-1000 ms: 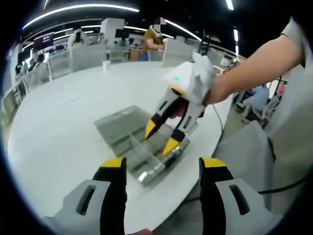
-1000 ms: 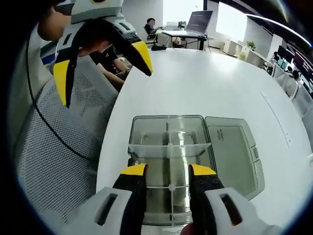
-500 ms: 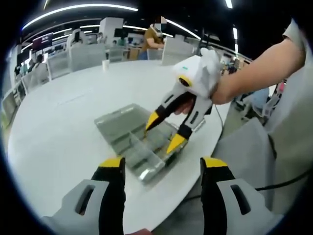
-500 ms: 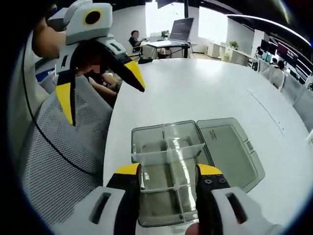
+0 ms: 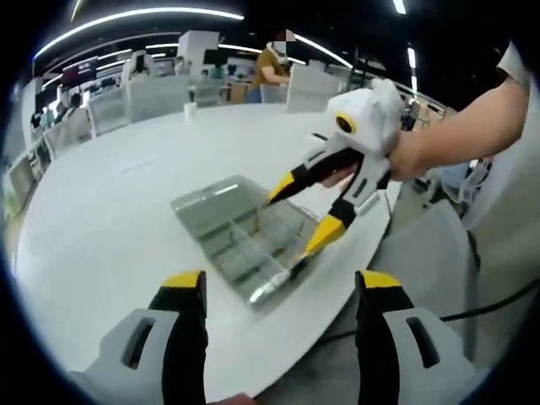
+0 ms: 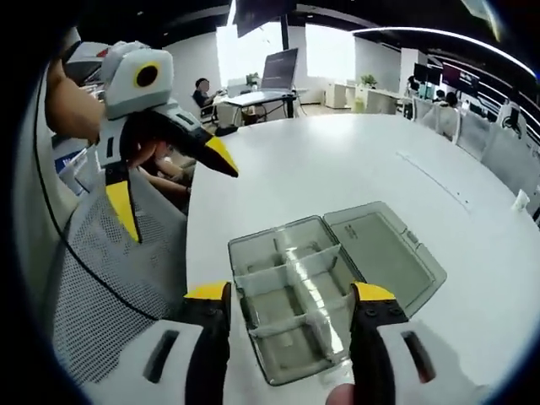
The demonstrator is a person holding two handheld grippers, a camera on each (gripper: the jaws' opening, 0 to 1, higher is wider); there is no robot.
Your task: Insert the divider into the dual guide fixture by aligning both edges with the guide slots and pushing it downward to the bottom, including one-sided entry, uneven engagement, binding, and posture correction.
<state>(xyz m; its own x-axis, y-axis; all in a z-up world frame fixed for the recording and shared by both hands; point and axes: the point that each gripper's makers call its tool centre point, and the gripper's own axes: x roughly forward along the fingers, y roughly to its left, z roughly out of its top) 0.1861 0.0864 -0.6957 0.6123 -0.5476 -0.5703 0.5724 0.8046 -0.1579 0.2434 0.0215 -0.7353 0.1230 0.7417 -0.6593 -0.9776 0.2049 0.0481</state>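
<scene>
— What is the room like?
— An open office around a big round white table [image 5: 126, 211]. Long ceiling lights [image 5: 135, 15] curve overhead under a dark ceiling.

— And beyond the table?
— Pale chairs [image 5: 156, 94] stand at its far edge, with desks behind them. A grey mesh chair [image 6: 110, 270] sits beside the table. Past the table, a monitor [image 6: 278, 69] stands before bright windows [image 6: 329, 51].

White gripper [image 5: 308, 211] bodies, black jaws, yellow tips; short pale sleeve [image 5: 516, 63].

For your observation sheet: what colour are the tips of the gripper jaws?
Yellow, on black jaws; the right gripper shows them best in the left gripper view.
</scene>
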